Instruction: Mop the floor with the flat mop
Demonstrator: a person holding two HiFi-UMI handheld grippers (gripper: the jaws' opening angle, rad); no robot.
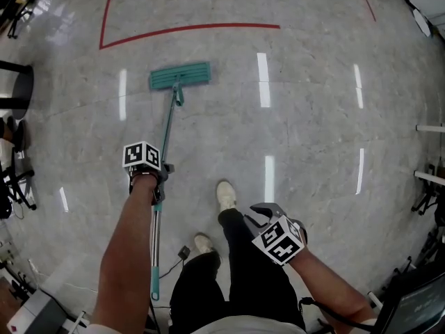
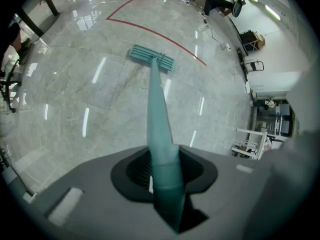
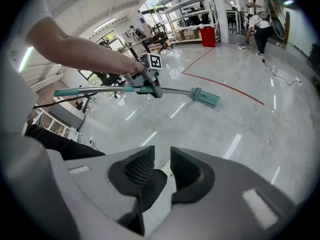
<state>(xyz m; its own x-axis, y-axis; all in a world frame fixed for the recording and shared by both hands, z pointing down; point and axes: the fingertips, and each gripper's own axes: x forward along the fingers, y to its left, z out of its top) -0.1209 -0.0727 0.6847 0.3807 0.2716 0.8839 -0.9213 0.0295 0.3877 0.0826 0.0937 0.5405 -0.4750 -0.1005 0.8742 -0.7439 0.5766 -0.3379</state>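
The flat mop lies with its teal head (image 1: 179, 76) flat on the grey marble floor, a little short of the red line. Its pole (image 1: 167, 127) runs back to my left gripper (image 1: 161, 172), which is shut on it just above the teal collar. In the left gripper view the pole (image 2: 157, 114) comes up between the jaws of the left gripper (image 2: 164, 166) toward the mop head (image 2: 151, 58). My right gripper (image 1: 261, 213) hangs by the person's right leg. Its jaws (image 3: 162, 164) stand a narrow gap apart with nothing between them. The right gripper view shows the left gripper (image 3: 150, 86) and the mop head (image 3: 206, 97) from the side.
A red tape line (image 1: 188, 28) crosses the floor beyond the mop. The person's shoes (image 1: 225, 195) stand behind it, with a cable plug (image 1: 182, 252) nearby. Dark furniture (image 1: 14, 89) lines the left edge, racks (image 1: 427, 179) the right. People (image 3: 260, 19) stand far off.
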